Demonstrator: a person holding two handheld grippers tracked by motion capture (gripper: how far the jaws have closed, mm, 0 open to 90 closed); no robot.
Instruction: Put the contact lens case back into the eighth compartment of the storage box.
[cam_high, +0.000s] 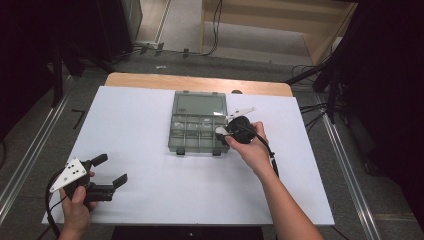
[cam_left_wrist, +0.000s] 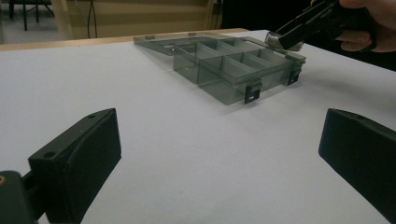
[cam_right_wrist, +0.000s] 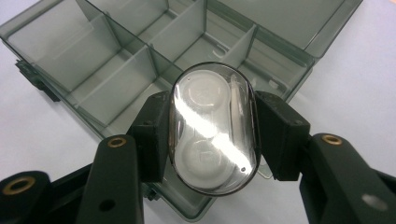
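The right gripper (cam_right_wrist: 212, 135) has its fingers (cam_right_wrist: 152, 135) pressed on both long sides of a small oval clear case (cam_right_wrist: 212, 130); two round white wells and a slim white stick show through its glossy lid. The case is held just above the near right corner of the compartment box (cam_right_wrist: 140, 56), over the end cell, and whether it touches the box wall cannot be told. In the high view the right gripper (cam_high: 223, 131) sits at the box's right edge, gripped by the right hand (cam_high: 250, 145), with the forearm coming in from the bottom edge.

The compartment box (cam_high: 197, 132) is smoky grey see-through plastic, divided by thin walls into several cells, with its lid (cam_high: 200, 104) folded flat behind it and two dark latches on the front wall. It lies near the middle of the counter (cam_high: 140, 125), which is covered by a white sheet.

The left gripper (cam_high: 111, 170) rests near the front left corner of the counter, well apart from the box, in the left hand (cam_high: 77, 200). Its fingers (cam_left_wrist: 84, 158) stand wide with nothing between them, pointing towards the box (cam_left_wrist: 233, 70) across bare white surface
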